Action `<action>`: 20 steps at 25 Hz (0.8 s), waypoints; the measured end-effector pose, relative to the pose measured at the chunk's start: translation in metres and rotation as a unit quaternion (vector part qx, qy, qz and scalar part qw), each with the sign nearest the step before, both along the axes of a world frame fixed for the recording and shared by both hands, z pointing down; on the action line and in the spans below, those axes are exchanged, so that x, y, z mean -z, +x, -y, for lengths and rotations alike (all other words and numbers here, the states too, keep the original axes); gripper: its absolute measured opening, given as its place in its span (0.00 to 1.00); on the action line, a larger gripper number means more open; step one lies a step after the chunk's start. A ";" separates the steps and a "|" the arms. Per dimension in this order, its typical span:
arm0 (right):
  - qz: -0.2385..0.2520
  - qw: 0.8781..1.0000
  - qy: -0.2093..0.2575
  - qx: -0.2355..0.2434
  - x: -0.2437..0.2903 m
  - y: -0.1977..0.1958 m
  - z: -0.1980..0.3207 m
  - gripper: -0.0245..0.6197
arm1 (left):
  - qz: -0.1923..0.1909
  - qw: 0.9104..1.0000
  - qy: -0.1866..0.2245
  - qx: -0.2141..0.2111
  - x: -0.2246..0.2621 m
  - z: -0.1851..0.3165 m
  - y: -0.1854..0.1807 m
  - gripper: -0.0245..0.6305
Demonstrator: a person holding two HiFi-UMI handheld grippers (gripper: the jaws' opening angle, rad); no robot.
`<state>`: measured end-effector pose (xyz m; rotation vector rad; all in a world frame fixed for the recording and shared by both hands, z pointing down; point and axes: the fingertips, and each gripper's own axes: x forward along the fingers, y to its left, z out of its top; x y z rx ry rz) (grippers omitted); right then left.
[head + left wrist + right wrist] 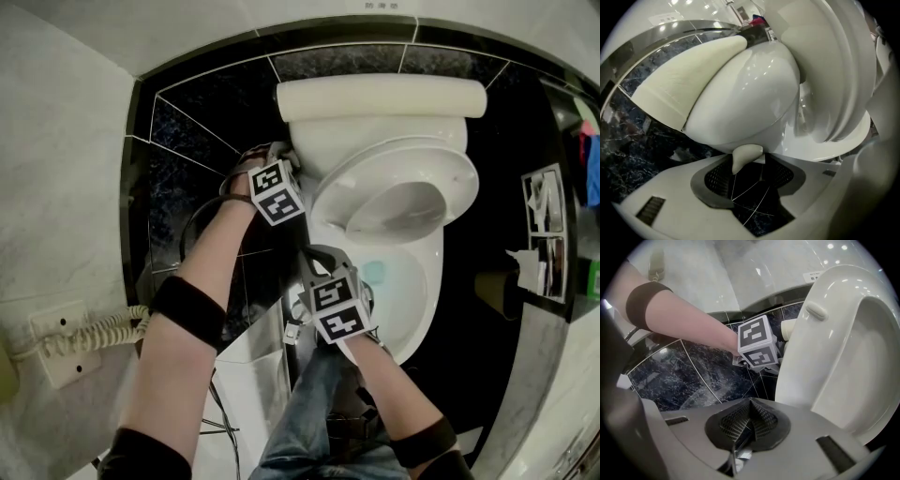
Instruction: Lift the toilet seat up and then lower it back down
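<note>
The white toilet seat (394, 202) stands tilted up over the bowl (412, 291); in the right gripper view it rises at the right (843, 348) with a bumper (815, 309) on its underside. My left gripper (279, 155) is at the toilet's left side by the tank (745, 93). Its jaws are apart, and a small cream knob (746, 157) sits between their far ends, with no pad seen pressing on it. My right gripper (322, 258) hovers by the bowl's left front rim, shut, with nothing seen in it (750, 420).
A cream tank lid (380, 97) lies across the back. Dark marbled tiles (202, 131) cover the floor to the left. A coiled cord (94, 333) hangs on the left wall. A shelf with papers (546, 230) stands at the right. The person's jeans (309, 422) are below.
</note>
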<state>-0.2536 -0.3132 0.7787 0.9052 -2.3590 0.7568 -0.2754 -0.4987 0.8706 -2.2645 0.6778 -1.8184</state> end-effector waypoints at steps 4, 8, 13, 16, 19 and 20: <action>-0.001 1.000 -0.003 -0.004 -0.005 0.003 0.001 0.05 | -0.003 1.000 0.006 0.001 0.001 0.002 0.000 0.35; -0.001 1.000 -0.005 -0.003 -0.007 0.003 -0.003 0.05 | -0.006 1.000 0.006 0.002 0.001 0.002 -0.001 0.35; -0.004 1.000 -0.006 -0.004 -0.009 0.006 -0.006 0.05 | -0.007 1.000 0.007 0.003 0.002 0.004 0.000 0.33; -0.006 1.000 -0.009 -0.006 -0.010 0.008 -0.009 0.05 | 0.002 1.000 0.019 0.006 0.001 0.004 -0.001 0.34; -0.008 1.000 -0.008 -0.007 -0.007 0.013 -0.012 0.05 | 0.010 0.999 0.038 0.027 0.004 0.005 -0.004 0.34; -0.009 1.000 -0.007 -0.006 -0.004 0.016 -0.013 0.05 | 0.010 0.998 0.043 0.037 0.008 0.005 -0.005 0.34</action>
